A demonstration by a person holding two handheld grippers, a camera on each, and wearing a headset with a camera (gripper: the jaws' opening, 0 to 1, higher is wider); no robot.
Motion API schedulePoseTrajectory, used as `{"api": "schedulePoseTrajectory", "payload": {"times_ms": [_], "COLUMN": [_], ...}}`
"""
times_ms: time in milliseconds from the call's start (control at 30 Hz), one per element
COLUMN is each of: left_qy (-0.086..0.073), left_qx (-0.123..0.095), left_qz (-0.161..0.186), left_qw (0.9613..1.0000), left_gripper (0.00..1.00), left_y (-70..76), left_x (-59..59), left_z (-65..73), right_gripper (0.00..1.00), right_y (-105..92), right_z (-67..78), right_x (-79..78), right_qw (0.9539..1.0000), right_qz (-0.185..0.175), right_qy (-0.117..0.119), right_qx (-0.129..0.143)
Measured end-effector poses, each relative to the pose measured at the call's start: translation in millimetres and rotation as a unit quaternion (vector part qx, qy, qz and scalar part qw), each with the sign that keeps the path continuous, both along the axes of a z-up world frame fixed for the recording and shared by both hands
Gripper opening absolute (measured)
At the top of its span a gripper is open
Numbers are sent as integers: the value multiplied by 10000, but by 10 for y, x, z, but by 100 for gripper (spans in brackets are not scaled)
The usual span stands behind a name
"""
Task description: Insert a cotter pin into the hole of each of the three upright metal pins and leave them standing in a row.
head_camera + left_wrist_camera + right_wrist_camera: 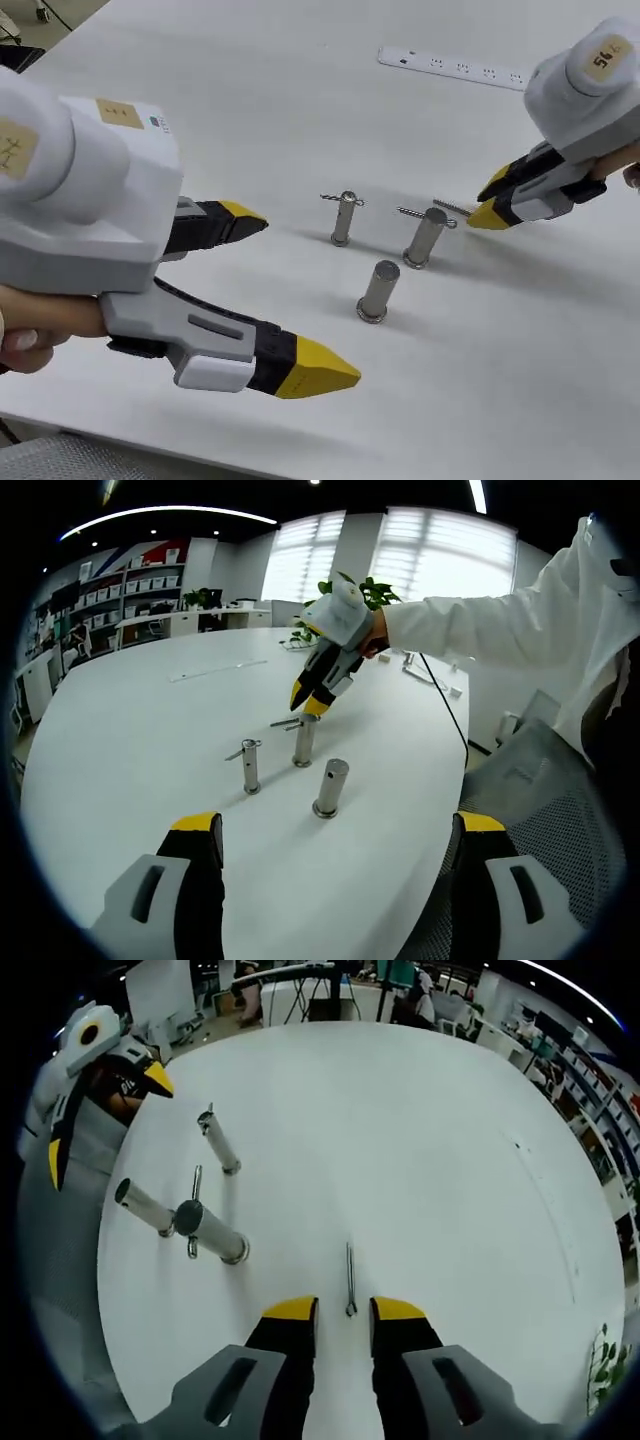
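While the right claw [490, 202] sits low over the white desk [250, 100], we see its yellow-tipped jaws only slightly apart and clamping nothing. In the right gripper view the loose cotter pin [350, 1280] lies flat on the desk with its near end in the gap between the tips; we cannot tell whether it touches either one.

Just beside that claw stands the right metal pin [425, 238], upright, with a second cotter pin [412, 213] through its top. Near it, the left metal pin [343, 220] carries a third cotter pin [333, 198]. The bare metal pin [378, 290] stands in front of those two, closer to us; we cannot make out its hole.

Well apart from them, the left claw [298, 293] hangs wide open and empty.

A tan sticker [607, 57] on the right gripper's housing bears dark characters that we cannot read with certainty. Another sticker [15, 148], on the left housing, is cut off by the frame edge, and its mark is illegible. The power strip [450, 68] at the far side has its right end hidden behind the right housing.
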State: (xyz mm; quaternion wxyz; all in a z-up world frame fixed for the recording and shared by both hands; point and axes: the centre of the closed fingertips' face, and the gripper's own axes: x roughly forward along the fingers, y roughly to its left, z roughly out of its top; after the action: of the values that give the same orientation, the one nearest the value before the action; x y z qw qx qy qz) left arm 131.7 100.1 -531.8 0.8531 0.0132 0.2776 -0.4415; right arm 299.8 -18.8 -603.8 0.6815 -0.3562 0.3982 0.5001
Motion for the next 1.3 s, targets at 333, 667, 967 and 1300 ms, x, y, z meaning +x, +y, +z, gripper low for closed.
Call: {"api": "schedulePoseTrajectory", "payload": {"times_ms": [333, 667, 967, 1300], "left_qy": [-40, -15, -44, -112], "left_qx": [-4, -49, -75, -126], "left_qz": [55, 61, 107, 157], "left_qw": [10000, 10000, 9999, 9997], "left_gripper": [95, 95, 93, 91], "left_y": [-32, -26, 13, 136], "left_x": [13, 30, 89, 221], "left_z": [19, -6, -6, 3], "right_gripper": [8, 8, 2, 0], "right_y": [14, 39, 32, 37], "right_z": [-17, -79, -79, -118], "right_x": [19, -34, -5, 119], "right_qw": [9999, 9990, 9970, 9841], "right_qz": [65, 257, 382, 1085], "right_qy": [71, 128, 414, 572], "right_qx": [-104, -341, -529, -1284]}}
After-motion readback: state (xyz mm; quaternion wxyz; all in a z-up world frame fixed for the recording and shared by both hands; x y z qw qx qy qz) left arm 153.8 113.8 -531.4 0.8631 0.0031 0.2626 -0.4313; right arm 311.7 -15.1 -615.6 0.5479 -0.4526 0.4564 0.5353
